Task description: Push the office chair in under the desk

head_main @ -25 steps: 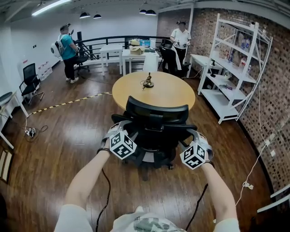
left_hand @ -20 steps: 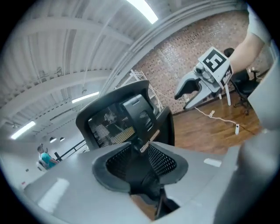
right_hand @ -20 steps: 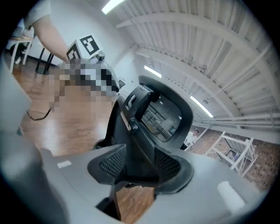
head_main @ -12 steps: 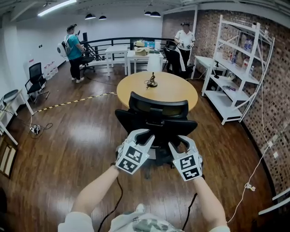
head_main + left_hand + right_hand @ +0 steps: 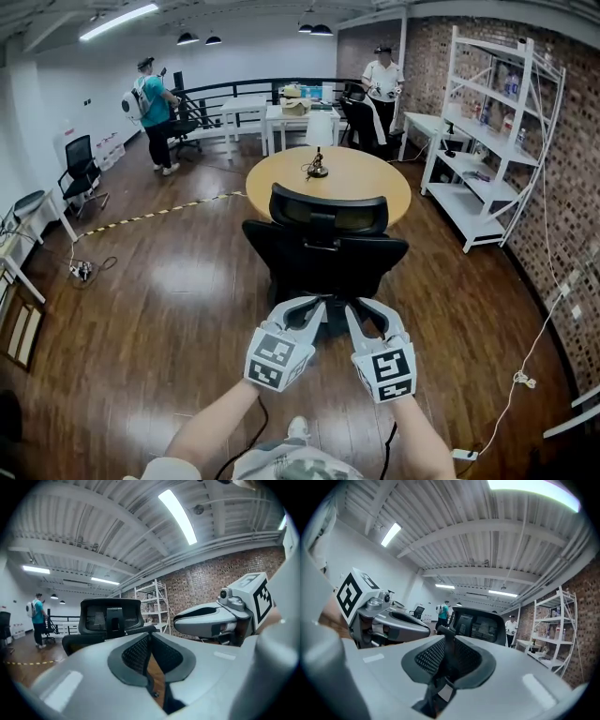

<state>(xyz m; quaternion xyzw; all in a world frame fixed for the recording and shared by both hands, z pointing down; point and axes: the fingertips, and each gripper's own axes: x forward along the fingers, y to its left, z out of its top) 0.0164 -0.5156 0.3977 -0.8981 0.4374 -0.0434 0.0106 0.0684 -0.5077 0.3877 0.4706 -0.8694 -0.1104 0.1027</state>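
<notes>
My left hand-held gripper point(image 5: 309, 307) and right hand-held gripper point(image 5: 364, 309), jaws just clenched on nothing, hover at 6 o'clock, apart from the office chair point(image 5: 323, 253), which seems tucked against the table point(image 5: 375, 187) at 12 o'clock. Pushing looks done; next, withdraw.

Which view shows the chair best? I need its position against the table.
Head view: nearly the whole chair shows from behind, standing at the near edge of the round table. The left gripper view and right gripper view catch only its upper part, with no table.
</notes>
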